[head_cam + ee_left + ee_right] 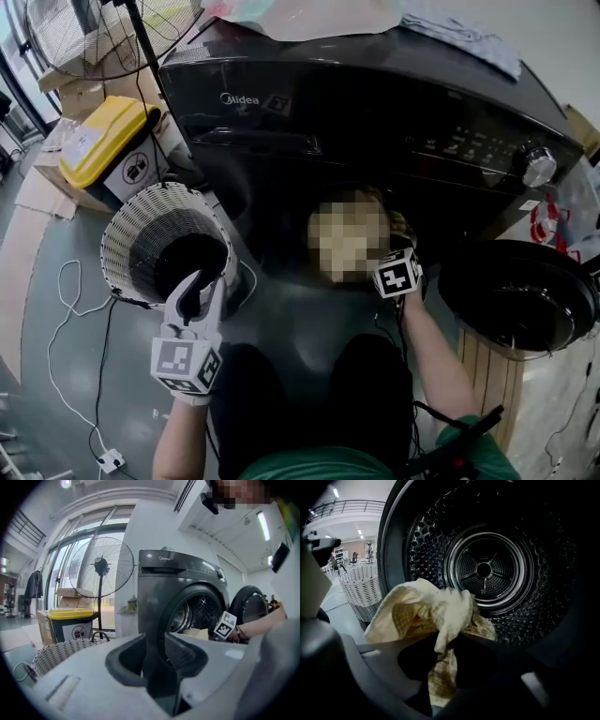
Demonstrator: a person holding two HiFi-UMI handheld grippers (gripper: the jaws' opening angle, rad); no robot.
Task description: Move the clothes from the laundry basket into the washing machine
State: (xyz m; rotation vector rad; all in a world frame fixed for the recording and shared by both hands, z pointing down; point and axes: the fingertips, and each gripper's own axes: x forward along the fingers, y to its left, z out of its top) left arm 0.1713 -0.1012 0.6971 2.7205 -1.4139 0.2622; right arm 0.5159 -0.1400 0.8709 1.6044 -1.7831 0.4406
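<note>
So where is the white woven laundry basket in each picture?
Head view: white woven laundry basket, left of centre.
Left gripper view: lower left.
Right gripper view: left edge, just left of the pale yellow cloth.
Shared landmark: the dark grey washing machine.

The washer [309,103] carries the brand "Midea" on its top front panel. The yellow-lidded bin [103,131] bears a round pictogram sign [137,171]; its small print is unreadable.
</note>
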